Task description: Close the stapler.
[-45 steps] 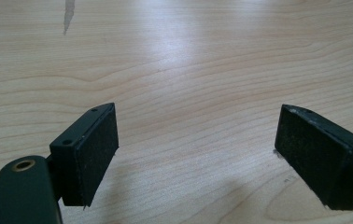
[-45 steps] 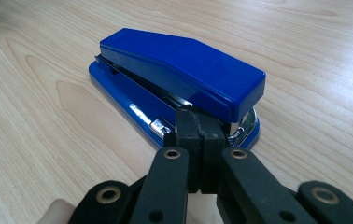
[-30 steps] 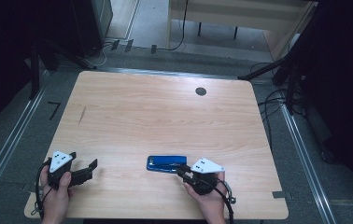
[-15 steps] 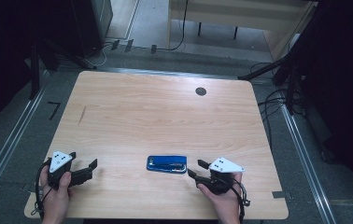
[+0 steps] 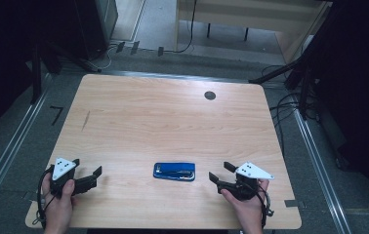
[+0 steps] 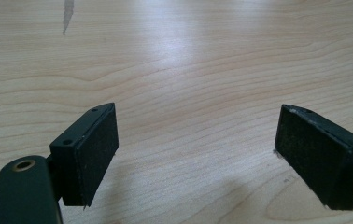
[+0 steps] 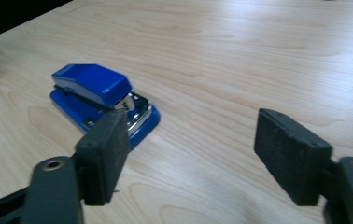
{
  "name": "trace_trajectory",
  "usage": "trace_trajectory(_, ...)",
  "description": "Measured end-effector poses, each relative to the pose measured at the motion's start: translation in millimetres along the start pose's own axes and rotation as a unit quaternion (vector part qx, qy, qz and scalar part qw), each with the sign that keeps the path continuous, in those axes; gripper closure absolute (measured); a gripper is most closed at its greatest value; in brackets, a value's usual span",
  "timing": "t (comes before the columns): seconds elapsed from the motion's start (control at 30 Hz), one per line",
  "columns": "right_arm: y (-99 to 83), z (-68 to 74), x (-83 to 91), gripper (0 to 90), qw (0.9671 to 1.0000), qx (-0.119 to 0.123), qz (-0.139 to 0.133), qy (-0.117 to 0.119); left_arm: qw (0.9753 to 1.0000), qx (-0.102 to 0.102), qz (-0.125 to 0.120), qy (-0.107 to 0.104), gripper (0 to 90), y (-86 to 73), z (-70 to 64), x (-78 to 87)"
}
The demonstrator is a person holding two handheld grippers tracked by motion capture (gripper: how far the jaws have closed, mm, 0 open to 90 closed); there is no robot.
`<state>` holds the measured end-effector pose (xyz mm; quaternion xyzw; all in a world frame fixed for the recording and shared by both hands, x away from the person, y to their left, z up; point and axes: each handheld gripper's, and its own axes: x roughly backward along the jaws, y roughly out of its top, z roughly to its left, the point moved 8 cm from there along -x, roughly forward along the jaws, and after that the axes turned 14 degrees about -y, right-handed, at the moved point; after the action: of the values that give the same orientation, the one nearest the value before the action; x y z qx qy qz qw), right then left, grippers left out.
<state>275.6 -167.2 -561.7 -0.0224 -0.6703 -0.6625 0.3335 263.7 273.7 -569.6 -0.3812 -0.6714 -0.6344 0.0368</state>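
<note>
Right now my right gripper [image 5: 218, 172] sits at the near right of the table [image 5: 173, 122], jaws spread wide with nothing between them, tips pointing left toward the blue stapler [image 5: 174, 171]. From the right gripper view [image 7: 191, 156] the stapler [image 7: 101, 100] lies just past my left jaw, near it but not touching, flat on the wood with its metal end turned toward me. My right hand [image 5: 245, 207] wraps the handle from below, the grey plate on top. My left gripper [image 5: 87, 174] is at the near left, well apart from the stapler, jaws also wide apart and holding nothing; the left gripper view [image 6: 195, 156] has bare woodgrain between the pads [image 6: 97, 151]. My left hand [image 5: 58, 207] holds it low over the table edge, cable looping beside the wrist. Stapler sits between the two grippers, closer to the right one. Farther out, a dark round grommet [image 5: 210, 95] sits near the far edge of the table.
</note>
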Motion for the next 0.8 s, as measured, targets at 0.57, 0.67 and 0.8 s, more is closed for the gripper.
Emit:
trace_trajectory(0.57, -3.2, -37.8, 19.1, 0.0, 0.9998, -0.010, -0.001, -0.019, 1.0000, 0.002, 0.000, 0.000, 14.1, 0.0, 0.4, 0.1)
trace_trajectory(0.67, -5.2, -42.4, 21.4, 0.0, 0.9997, -0.010, 0.001, -0.020, 1.0000, 0.003, -0.001, 0.000, 14.0, 0.1, 0.5, 0.2)
trace_trajectory(0.8, -8.4, -53.0, 25.8, 0.0, 0.9994, -0.017, 0.002, -0.029, 1.0000, 0.003, -0.001, 0.000, 14.0, 0.1, 0.5, 0.2)
